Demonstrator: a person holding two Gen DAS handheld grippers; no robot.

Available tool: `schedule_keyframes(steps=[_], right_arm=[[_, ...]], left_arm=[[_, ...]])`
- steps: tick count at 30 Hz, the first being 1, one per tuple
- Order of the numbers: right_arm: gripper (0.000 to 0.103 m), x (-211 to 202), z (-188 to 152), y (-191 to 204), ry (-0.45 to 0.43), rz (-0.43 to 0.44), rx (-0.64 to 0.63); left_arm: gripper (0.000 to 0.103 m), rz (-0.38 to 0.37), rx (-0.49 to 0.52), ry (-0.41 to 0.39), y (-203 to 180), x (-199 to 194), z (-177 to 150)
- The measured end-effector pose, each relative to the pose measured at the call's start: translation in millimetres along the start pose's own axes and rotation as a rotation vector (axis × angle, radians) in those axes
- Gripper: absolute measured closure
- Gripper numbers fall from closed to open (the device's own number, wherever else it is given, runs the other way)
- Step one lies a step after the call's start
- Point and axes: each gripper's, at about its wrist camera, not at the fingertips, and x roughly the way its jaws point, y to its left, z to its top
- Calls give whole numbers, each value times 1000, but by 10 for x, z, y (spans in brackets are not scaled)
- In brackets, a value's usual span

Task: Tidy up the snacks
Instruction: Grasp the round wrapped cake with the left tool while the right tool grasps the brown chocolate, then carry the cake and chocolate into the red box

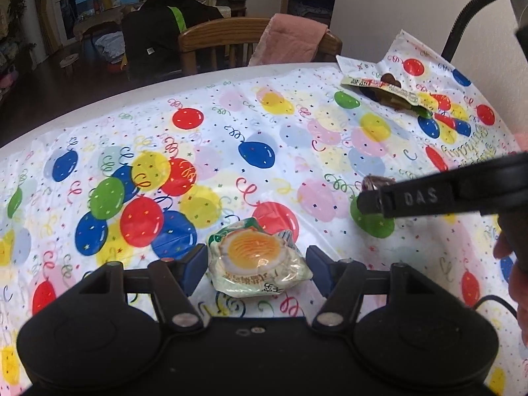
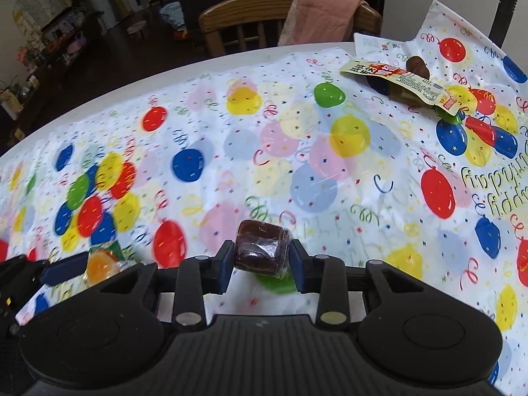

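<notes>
A sealed packet printed with a halved egg (image 1: pixel 259 262) lies on the balloon tablecloth (image 1: pixel 231 151). My left gripper (image 1: pixel 255 257) is open around it, one blue finger on each side with small gaps. My right gripper (image 2: pixel 262 250) is shut on a dark brown snack in clear wrap (image 2: pixel 262 246), held just above the cloth. In the left wrist view, the right gripper (image 1: pixel 371 198) reaches in from the right with the brown snack (image 1: pixel 374 183) at its tip. The egg packet (image 2: pixel 102 260) and a left finger (image 2: pixel 66 269) show at the lower left of the right wrist view.
A cream-labelled packet with brown pieces (image 1: pixel 386 90) (image 2: pixel 402 81) lies at the far right of the table. A wooden chair (image 1: pixel 217 43) with a pink cloth (image 1: pixel 290 39) stands behind the far edge. A person's hand (image 1: pixel 518 280) is at the right.
</notes>
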Motion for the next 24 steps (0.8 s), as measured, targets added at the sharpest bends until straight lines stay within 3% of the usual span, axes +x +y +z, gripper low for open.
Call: schedule_keyframes(steps=[24], right_arm=[[68,-1174,-493,769,-64,142,-177]], left_arm=[[39,-4,-106,-41,560,-1169,-366]])
